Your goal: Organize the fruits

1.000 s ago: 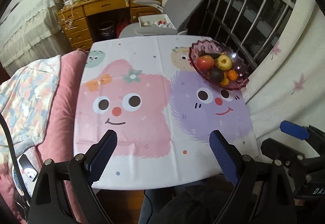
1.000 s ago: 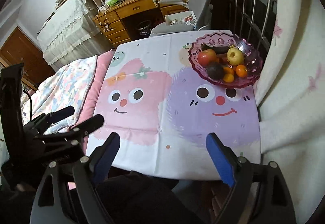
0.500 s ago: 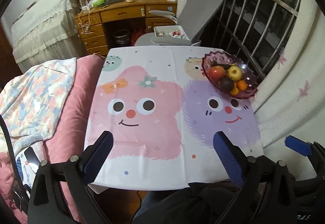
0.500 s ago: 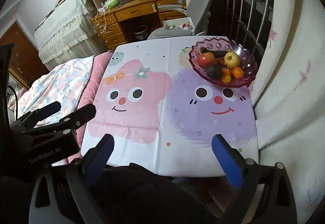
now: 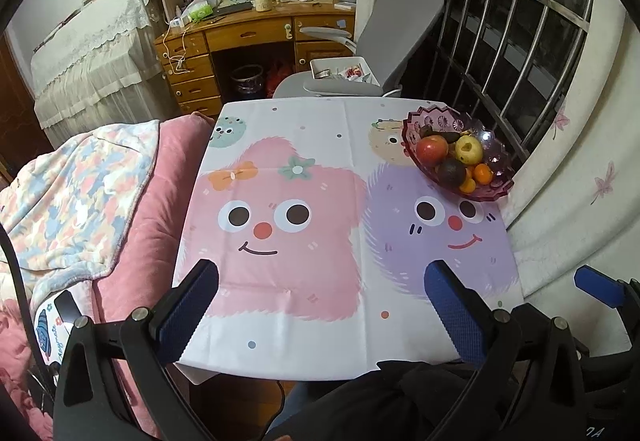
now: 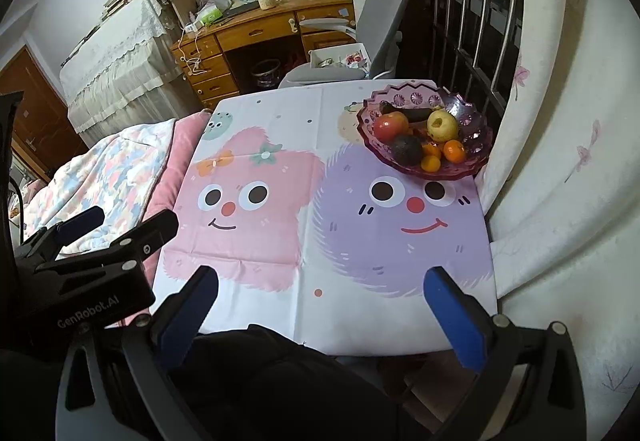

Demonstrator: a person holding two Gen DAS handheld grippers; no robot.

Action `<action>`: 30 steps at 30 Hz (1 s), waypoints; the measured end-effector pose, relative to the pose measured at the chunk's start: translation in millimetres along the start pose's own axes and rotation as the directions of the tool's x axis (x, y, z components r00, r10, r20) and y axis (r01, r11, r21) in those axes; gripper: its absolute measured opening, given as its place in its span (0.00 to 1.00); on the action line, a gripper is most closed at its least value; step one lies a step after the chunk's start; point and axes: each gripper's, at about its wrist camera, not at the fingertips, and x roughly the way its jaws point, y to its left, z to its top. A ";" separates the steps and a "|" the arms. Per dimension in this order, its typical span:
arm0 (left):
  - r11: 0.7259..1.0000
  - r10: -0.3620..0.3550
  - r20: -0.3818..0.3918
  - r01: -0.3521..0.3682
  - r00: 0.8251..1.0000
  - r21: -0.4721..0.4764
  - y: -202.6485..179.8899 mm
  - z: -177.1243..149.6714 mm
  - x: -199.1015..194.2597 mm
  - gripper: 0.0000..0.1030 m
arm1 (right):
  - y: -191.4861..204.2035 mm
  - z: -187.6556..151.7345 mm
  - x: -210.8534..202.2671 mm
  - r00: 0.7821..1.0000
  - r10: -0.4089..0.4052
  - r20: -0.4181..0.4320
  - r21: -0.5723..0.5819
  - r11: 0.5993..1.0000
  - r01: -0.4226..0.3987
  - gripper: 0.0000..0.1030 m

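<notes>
Both grippers — left gripper and right gripper — have drawn back from the purple bowl over the last second, fingers spread, holding nothing. The fruits all sit in that bowl — gathered as organizing would leave them.

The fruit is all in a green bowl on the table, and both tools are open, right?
Not quite: the bowl is purple, as the right wrist view shows. The fruit is all in it, on the table, and both tools, left and right, are open.
</notes>
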 end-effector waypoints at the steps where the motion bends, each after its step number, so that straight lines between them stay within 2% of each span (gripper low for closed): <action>1: 1.000 0.002 0.002 -0.002 1.000 0.000 -0.7 -0.1 -0.4 0.99 | -0.2 0.1 -0.1 1.000 0.001 0.000 0.000 1.000 -0.001 1.00; 30: 1.000 0.011 0.010 -0.011 1.000 -0.002 -1.7 -0.7 -3.0 0.99 | 2.1 -0.6 -1.7 1.000 0.008 -0.004 0.002 1.000 -0.008 1.00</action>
